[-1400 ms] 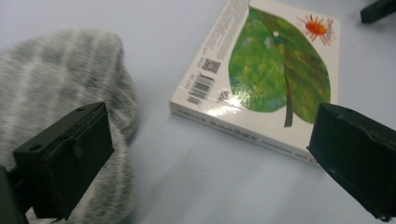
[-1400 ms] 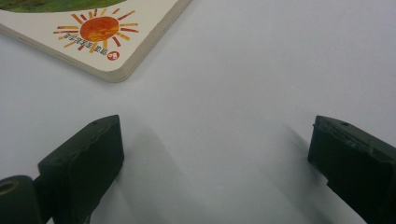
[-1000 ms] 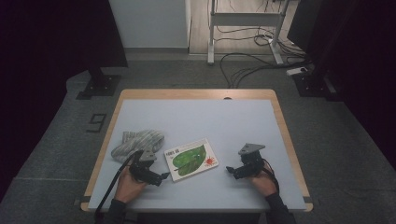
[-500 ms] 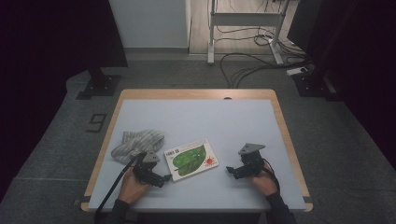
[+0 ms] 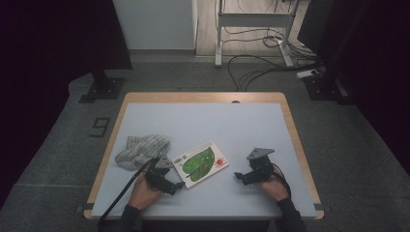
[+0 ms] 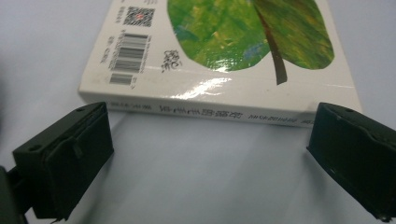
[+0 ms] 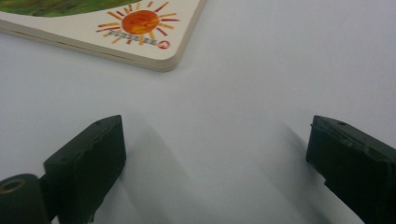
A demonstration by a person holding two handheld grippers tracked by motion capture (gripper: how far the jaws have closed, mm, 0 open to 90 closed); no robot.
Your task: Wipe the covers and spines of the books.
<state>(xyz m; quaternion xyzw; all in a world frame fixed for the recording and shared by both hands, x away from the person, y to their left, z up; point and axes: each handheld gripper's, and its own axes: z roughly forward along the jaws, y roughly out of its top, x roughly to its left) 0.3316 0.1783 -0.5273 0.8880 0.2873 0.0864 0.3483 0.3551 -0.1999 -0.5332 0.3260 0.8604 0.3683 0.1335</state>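
A white board book [image 5: 200, 163] with a green leaf and a small orange sun on its cover lies flat near the table's front middle. My left gripper [image 5: 178, 184] is open, low over the table just short of the book's spine [image 6: 212, 112]; its jaws stand wide with nothing between them. My right gripper [image 5: 238, 176] is open too, a short way right of the book, facing its rounded corner with the sun [image 7: 140, 23]. Only bare table lies between its black fingers [image 7: 86, 158].
A crumpled grey striped cloth [image 5: 143, 150] lies on the table left of the book, beside my left hand. The pale blue table [image 5: 232, 125] has a wooden rim. Dark stands and cables sit on the floor beyond the far edge.
My left gripper has crept slightly toward the book's spine. The right gripper, book and cloth have stayed put.
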